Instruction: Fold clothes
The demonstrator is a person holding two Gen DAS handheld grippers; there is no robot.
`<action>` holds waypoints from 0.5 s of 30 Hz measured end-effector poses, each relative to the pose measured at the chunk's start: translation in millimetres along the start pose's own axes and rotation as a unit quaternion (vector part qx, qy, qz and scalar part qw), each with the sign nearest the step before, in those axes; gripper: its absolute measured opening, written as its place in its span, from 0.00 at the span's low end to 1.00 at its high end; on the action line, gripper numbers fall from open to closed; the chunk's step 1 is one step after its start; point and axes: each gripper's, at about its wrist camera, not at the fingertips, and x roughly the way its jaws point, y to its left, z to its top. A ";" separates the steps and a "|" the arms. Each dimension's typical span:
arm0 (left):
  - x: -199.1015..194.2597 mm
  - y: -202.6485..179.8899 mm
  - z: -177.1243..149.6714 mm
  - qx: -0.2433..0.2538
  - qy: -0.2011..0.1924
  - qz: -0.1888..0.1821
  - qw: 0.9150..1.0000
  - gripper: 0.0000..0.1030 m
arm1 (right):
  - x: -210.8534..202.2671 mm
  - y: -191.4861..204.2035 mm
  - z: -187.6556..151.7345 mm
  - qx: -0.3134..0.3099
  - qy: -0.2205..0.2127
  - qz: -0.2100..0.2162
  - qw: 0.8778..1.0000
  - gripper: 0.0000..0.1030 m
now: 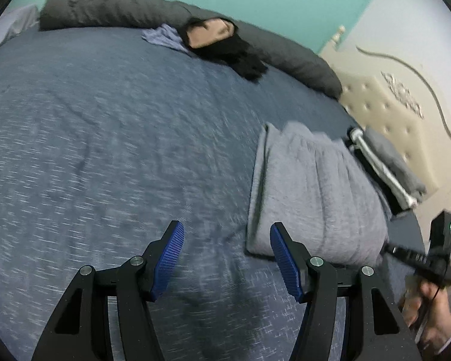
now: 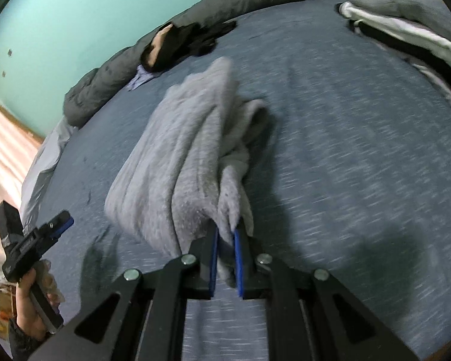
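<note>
A light grey folded garment (image 1: 312,192) lies on the blue bed sheet (image 1: 105,138). My left gripper (image 1: 227,234) is open and empty, hovering above the sheet just left of the garment. My right gripper (image 2: 225,234) is shut on the near edge of the grey garment (image 2: 183,162), which bunches up and trails away from the fingers over the bed. The right gripper also shows at the right edge of the left wrist view (image 1: 421,258), and the left gripper shows at the lower left of the right wrist view (image 2: 63,221).
A dark grey duvet (image 1: 129,9) is rolled along the far side by the teal wall. A black garment (image 1: 225,48) and a small lilac cloth (image 1: 165,37) lie beside it. A stack of folded clothes (image 2: 406,30) sits near the cream headboard (image 1: 391,105).
</note>
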 end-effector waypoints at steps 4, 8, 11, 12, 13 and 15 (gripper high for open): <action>21.0 -12.0 -2.6 0.006 0.025 -0.013 1.000 0.62 | -3.9 -25.6 15.4 0.005 -0.004 -0.023 1.000 0.08; 42.8 -35.1 -5.9 0.037 0.052 -0.029 0.998 0.62 | -2.3 -40.7 27.2 0.009 -0.007 -0.028 1.000 0.08; 52.8 -50.4 -10.4 0.062 0.065 -0.030 0.995 0.62 | -1.7 -47.4 31.9 0.008 -0.008 -0.030 0.999 0.08; 55.6 -54.5 -12.0 0.069 0.069 -0.031 0.995 0.62 | -0.9 -46.9 31.5 0.005 -0.006 -0.031 0.999 0.08; 58.3 -55.8 -12.2 0.073 0.071 -0.031 0.994 0.62 | -1.9 -46.3 30.6 0.002 -0.007 -0.035 0.999 0.08; 62.1 -57.1 -12.5 0.076 0.075 -0.032 0.994 0.62 | -10.0 -48.2 28.8 -0.009 -0.018 -0.038 0.999 0.08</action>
